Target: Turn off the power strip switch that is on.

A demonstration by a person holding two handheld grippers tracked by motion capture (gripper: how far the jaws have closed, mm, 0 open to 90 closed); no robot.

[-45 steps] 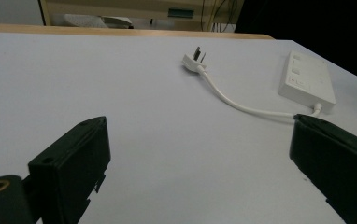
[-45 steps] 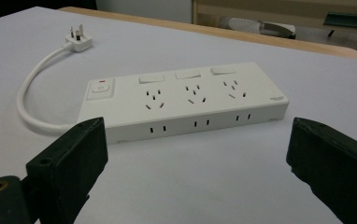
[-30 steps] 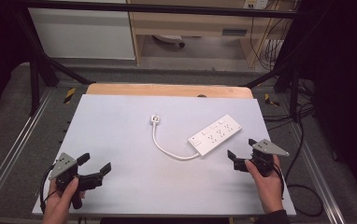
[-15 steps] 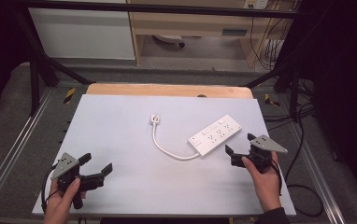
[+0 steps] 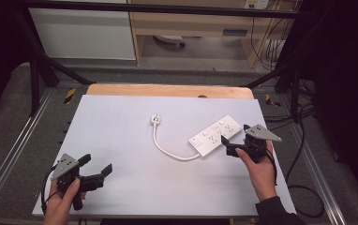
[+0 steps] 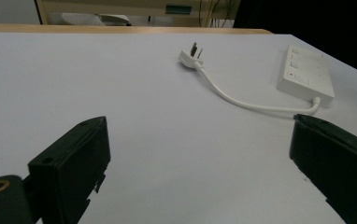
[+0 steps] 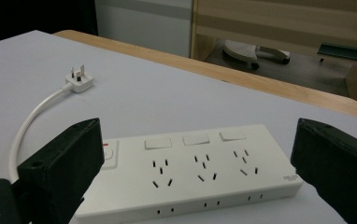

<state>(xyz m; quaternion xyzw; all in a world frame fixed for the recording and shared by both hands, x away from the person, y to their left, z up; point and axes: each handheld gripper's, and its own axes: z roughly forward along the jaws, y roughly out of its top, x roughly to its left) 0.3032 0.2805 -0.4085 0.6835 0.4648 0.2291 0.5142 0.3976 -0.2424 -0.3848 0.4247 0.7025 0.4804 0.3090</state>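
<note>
Approach step. Right gripper (image 5: 237, 140) spread wide, empty, just beside power strip (image 5: 215, 135) near right edge of table (image 5: 121, 126). Left gripper (image 5: 96, 168) spread wide, idle at front-left corner. Next, prob.: straddle strip body w/ jaws, then clamp squarely.

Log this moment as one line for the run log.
right claw: open, at near edge of power strip | left claw: open, over bare table | plug: lying free, cord attached

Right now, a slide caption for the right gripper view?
Open right hand-held gripper faces a white power strip; its plug lies unplugged.
</note>
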